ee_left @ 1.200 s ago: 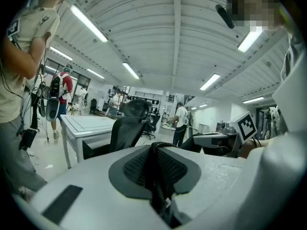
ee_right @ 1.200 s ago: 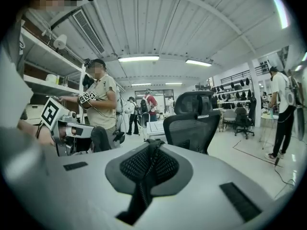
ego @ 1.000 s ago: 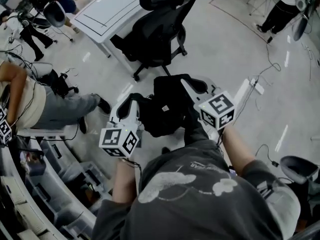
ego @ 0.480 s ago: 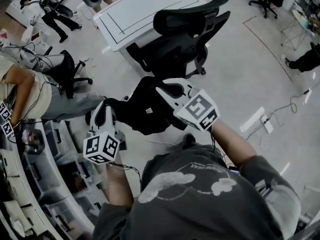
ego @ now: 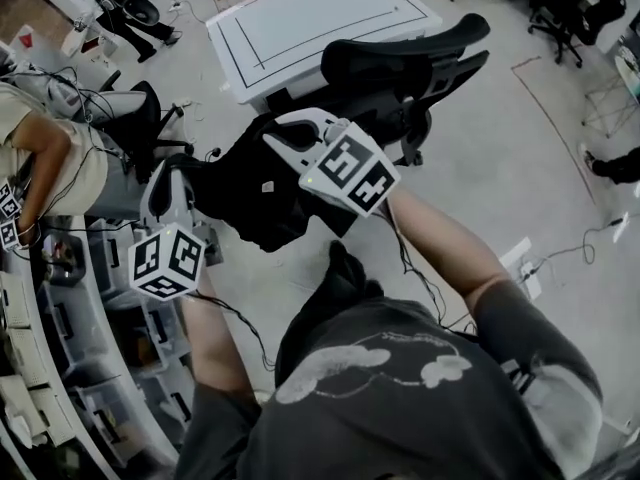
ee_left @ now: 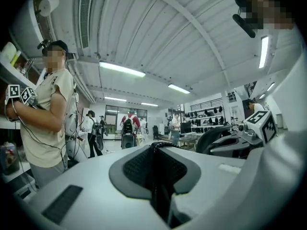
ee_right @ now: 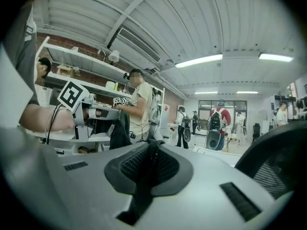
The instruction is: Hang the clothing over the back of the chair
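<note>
The black clothing is up in the air, spread between the two tongs on the near side of the black office chair. It is not on the chair.

The left tongs are clenched on one end of the clothing's top edge. In the left gripper view a fold of dark cloth is pinched between the ribbed pads, which stand slightly apart around it. The right tongs are clamped tight on the other end. In the right gripper view a dark strip of fabric runs straight down the seam where the pads meet.

Held this way, the clothing's long axis follows its top edge from the left tongs across to the right tongs. In the head view that line slants up to the right, toward the chair. The rest of the cloth sags below the line in a loose bunch, and no collar or sleeve can be told apart.

The right end is next to the chair's backrest, whose mesh fills the right edge of the right gripper view. The left end stays well clear of the chair. From the right tongs, the left tongs show across the gap with cloth hanging from them.

A white counter stands beyond the chair, and a seated person is off to the left.
</note>
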{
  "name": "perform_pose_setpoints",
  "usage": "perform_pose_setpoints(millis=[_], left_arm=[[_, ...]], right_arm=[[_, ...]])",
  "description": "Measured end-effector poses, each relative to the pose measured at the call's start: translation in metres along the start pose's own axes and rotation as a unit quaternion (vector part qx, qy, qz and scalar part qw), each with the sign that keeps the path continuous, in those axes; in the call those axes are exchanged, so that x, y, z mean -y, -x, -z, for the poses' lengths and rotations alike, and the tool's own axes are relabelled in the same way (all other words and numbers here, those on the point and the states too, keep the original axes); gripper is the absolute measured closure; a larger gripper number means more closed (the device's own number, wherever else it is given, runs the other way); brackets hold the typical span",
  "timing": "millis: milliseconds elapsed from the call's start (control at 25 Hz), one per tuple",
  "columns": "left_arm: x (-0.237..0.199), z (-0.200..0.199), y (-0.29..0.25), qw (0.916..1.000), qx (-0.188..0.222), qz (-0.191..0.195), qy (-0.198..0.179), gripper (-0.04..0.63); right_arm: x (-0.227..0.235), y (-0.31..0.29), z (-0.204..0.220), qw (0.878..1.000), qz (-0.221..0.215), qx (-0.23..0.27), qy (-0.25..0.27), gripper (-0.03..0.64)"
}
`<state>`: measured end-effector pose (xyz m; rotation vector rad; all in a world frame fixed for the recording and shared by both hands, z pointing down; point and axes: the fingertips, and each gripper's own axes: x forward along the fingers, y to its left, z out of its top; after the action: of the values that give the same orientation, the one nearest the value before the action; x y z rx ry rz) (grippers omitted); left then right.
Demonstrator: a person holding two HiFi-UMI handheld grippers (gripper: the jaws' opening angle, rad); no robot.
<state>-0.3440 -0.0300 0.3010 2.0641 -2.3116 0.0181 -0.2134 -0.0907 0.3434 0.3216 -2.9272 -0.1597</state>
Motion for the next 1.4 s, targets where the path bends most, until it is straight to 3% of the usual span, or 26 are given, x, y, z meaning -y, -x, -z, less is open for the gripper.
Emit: perform_pose_setpoints(millis=[160, 440, 720, 1000, 1120, 1280, 1400], left_arm=[[-0.020, -0.021, -0.043, 0.9998, 0.019, -0.005, -0.003, 0.567], [-0.041, -0.065, -0.122, 0.9977, 0.064, 0.019, -0.006, 0.566], [-0.029, -0.116, -0.205, 0.9889, 0.114, 0.092, -0.028, 0.567], [0.023, -0.147, -0.262, 0.9737, 0.138, 0.179, -0.031, 0.566], [0.045, -0.154, -0.276, 0.9680, 0.144, 0.204, -0.026, 0.567], [0.071, -0.155, -0.284, 0.9642, 0.148, 0.218, -0.032, 0.566], [0.114, -0.151, -0.299, 0.9667, 0.137, 0.215, -0.027, 0.566]], right_arm=[[0.033, -0.036, -0.019, 1.000, -0.001, 0.005, -0.004, 0.624], [0.096, -0.083, -0.062, 1.000, 0.008, 0.013, 0.003, 0.624], [0.187, -0.092, -0.123, 0.995, 0.083, 0.057, 0.010, 0.623], [0.269, -0.026, -0.154, 0.984, 0.171, 0.060, 0.008, 0.623], [0.315, 0.024, -0.161, 0.972, 0.227, 0.058, 0.010, 0.623], [0.374, 0.093, -0.150, 0.957, 0.285, 0.048, 0.008, 0.623], [0.427, 0.148, -0.130, 0.953, 0.297, 0.050, 0.003, 0.623]])
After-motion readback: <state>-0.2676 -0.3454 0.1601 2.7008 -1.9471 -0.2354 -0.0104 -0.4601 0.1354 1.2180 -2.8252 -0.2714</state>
